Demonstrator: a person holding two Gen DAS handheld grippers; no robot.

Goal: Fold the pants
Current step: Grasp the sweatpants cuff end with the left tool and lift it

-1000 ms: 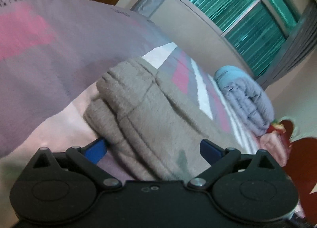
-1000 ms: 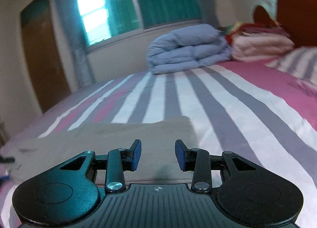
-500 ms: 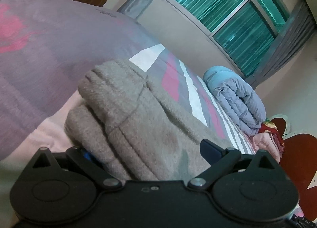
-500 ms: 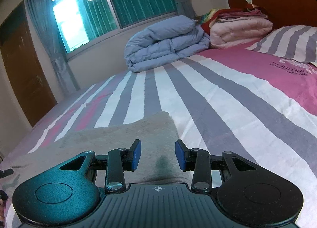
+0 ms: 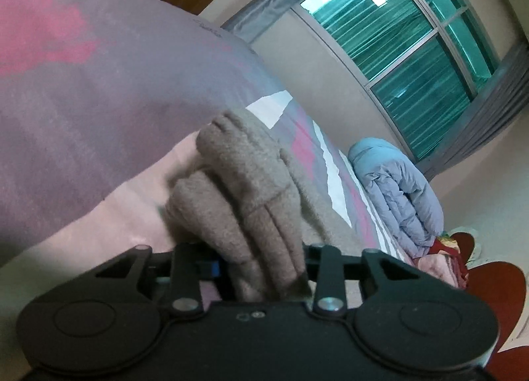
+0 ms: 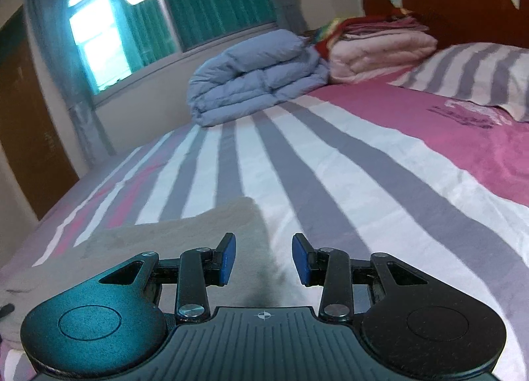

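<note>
The pants (image 5: 244, 189) are grey-brown fleece and lie on the striped bed sheet. In the left wrist view my left gripper (image 5: 261, 268) is shut on a bunched, thick part of the pants, which fills the gap between the blue pads. In the right wrist view the pants (image 6: 172, 235) lie flat, their corner just in front of my right gripper (image 6: 264, 258). That gripper is open and empty, low over the cloth's edge.
A folded blue quilt (image 6: 254, 76) and a stack of pink blankets (image 6: 380, 50) sit at the far side of the bed. A striped pillow (image 6: 479, 73) lies at the right by the red headboard. A window and a wooden door stand behind.
My left gripper has closed on the pants, which now bunch up between the pads. My right gripper stays open; it has shifted so the pants' corner sits more to its left.
</note>
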